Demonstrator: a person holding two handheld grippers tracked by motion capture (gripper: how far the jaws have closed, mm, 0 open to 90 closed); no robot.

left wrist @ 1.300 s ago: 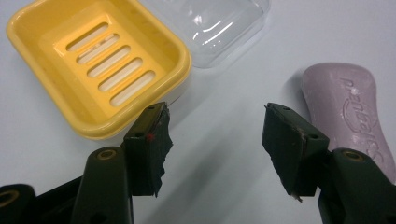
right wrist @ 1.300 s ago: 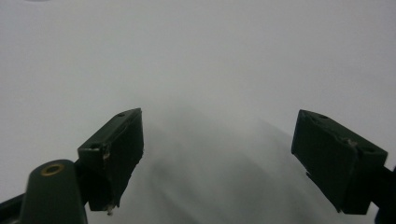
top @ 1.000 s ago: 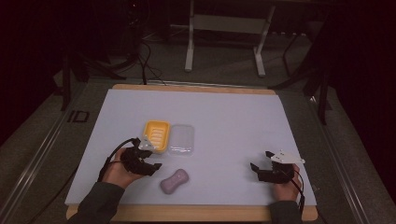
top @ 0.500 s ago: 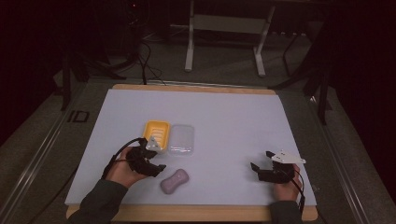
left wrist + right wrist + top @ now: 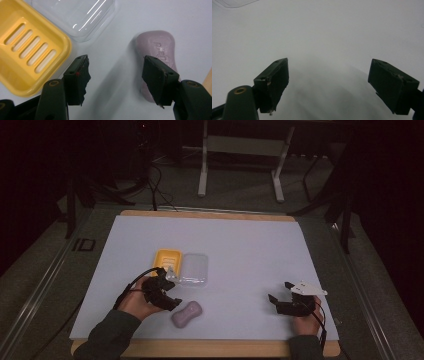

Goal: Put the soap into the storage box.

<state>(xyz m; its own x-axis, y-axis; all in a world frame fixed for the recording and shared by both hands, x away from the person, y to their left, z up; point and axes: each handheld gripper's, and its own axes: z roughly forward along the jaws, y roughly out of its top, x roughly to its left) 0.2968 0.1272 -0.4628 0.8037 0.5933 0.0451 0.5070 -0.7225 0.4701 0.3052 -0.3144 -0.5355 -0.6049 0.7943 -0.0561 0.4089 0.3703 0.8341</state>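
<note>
My jaws' black pads [image 5: 80, 75] look matt and chipped. The yellow dish [image 5: 27, 50] is smooth plastic, the lid [image 5: 75, 15] clear and glossy, the mauve soap [image 5: 156, 47] waxy, the sheet [image 5: 250, 250] matt.

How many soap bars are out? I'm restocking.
1: the pink soap bar lies on the white mat, beside the left gripper, nearer the person than the yellow dish. None seems hidden.

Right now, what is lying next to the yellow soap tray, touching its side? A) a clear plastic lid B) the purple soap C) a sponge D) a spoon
A: the clear plastic lid lies right against the yellow soap tray in the high view, while the purple soap sits apart, nearer the person, beside the open left tool.
</note>
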